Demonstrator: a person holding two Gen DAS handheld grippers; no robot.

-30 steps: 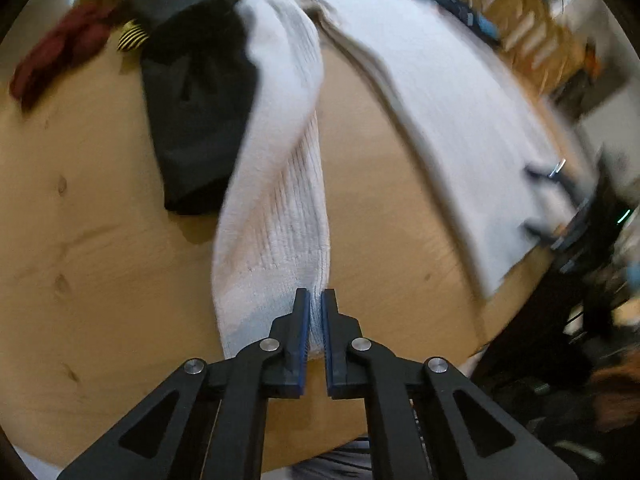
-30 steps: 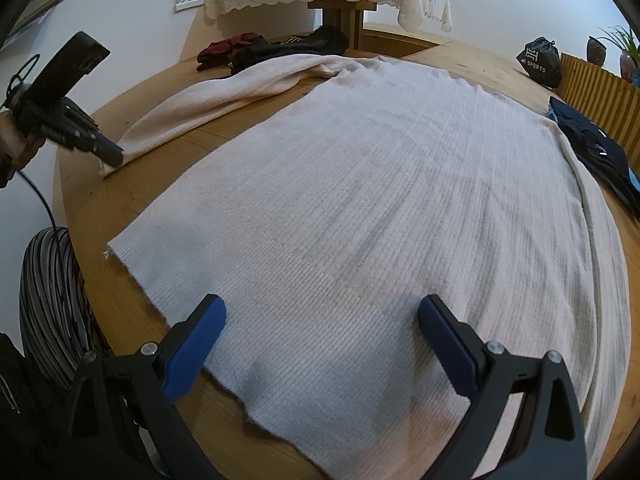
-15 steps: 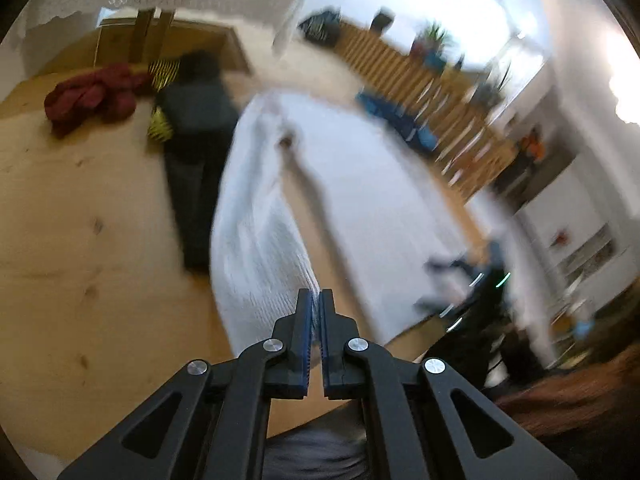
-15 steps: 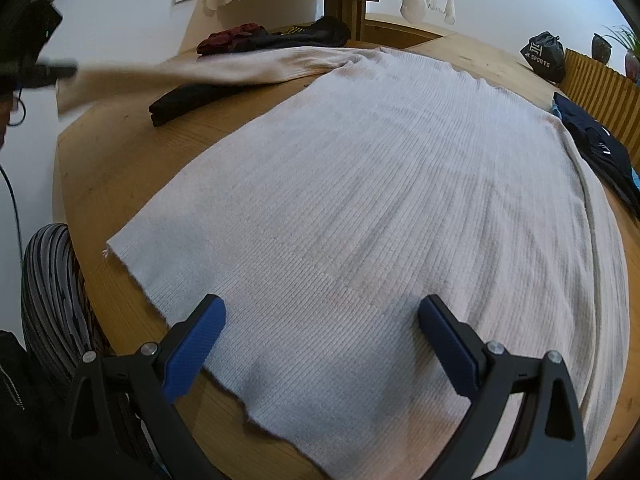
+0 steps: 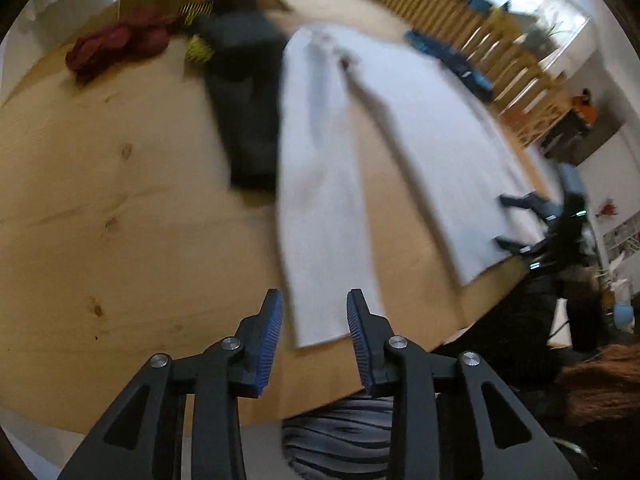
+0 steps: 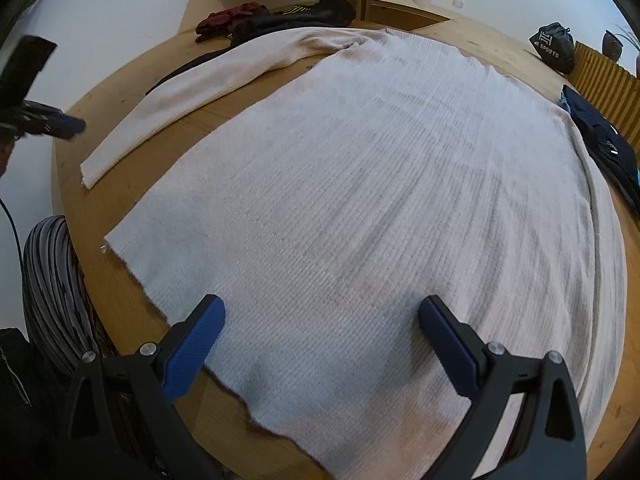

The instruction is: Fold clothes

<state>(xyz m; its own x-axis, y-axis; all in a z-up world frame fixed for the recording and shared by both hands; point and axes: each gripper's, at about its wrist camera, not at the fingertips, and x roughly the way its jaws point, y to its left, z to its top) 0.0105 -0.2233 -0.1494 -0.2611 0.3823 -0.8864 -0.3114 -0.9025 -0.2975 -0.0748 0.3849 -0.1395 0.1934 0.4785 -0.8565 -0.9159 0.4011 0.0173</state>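
A cream ribbed sweater (image 6: 380,184) lies flat on the round wooden table (image 6: 120,280). Its left sleeve (image 5: 320,200) stretches straight out toward the table edge, the cuff lying flat just ahead of my left gripper (image 5: 314,320). That gripper is open and holds nothing. The sleeve (image 6: 180,100) also shows in the right wrist view, running off to the left. My right gripper (image 6: 320,320) is open over the sweater's hem, its blue pads (image 6: 192,344) wide apart above the cloth. The left gripper (image 6: 60,126) appears small at the left edge there.
A dark garment (image 5: 248,92) lies beside the sleeve, partly under it. A dark red garment (image 5: 116,46) sits at the far edge. Navy clothes (image 6: 600,136) lie at the right. A black sports bag (image 6: 554,46) stands behind. A person's striped clothing (image 6: 48,280) is by the table edge.
My left gripper, shut on the sleeve cuff and lifting it, has opened; the sleeve now lies straight on the table, partly over the dark garment. The right gripper has stayed in place.
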